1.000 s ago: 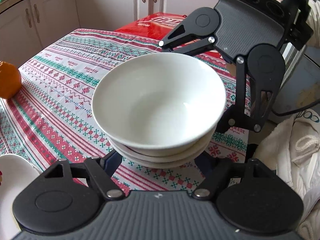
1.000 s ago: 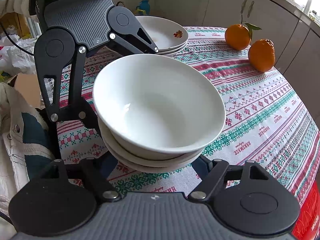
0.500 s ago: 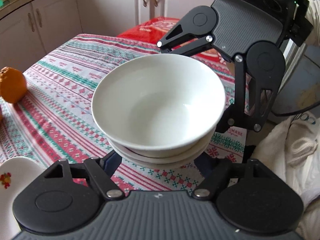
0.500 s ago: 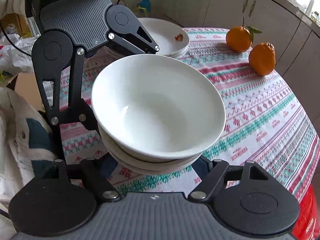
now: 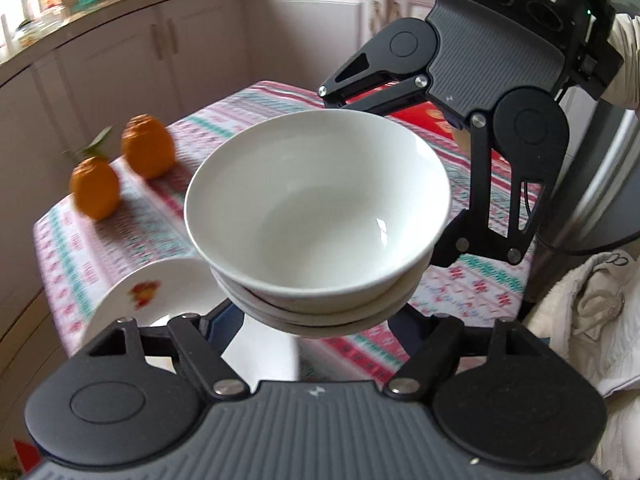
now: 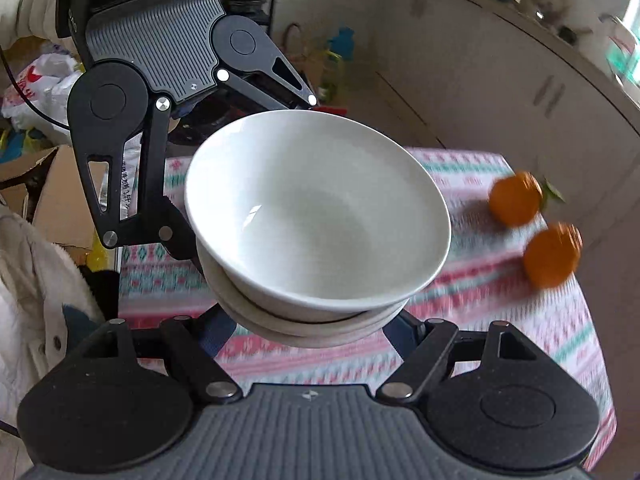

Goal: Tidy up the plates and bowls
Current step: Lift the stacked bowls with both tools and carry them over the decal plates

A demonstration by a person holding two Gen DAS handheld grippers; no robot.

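Stack of white bowls (image 5: 316,216) held aloft between two grippers.

Left gripper (image 5: 316,320) spread wide under the stack at 6 o'clock; right gripper (image 6: 308,324) likewise, facing it. Below, striped tablecloth (image 6: 460,300); oranges (image 5: 120,172) at 9 o'clock; flowered plate (image 5: 144,292) at 8.

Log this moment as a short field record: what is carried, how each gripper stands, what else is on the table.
carried: stack of white bowls, lifted above the tablecloth
left gripper: fingers spread under the stack's near side
right gripper: fingers spread under the opposite side
on table: two oranges, plate with fruit print
image quality: background blurred
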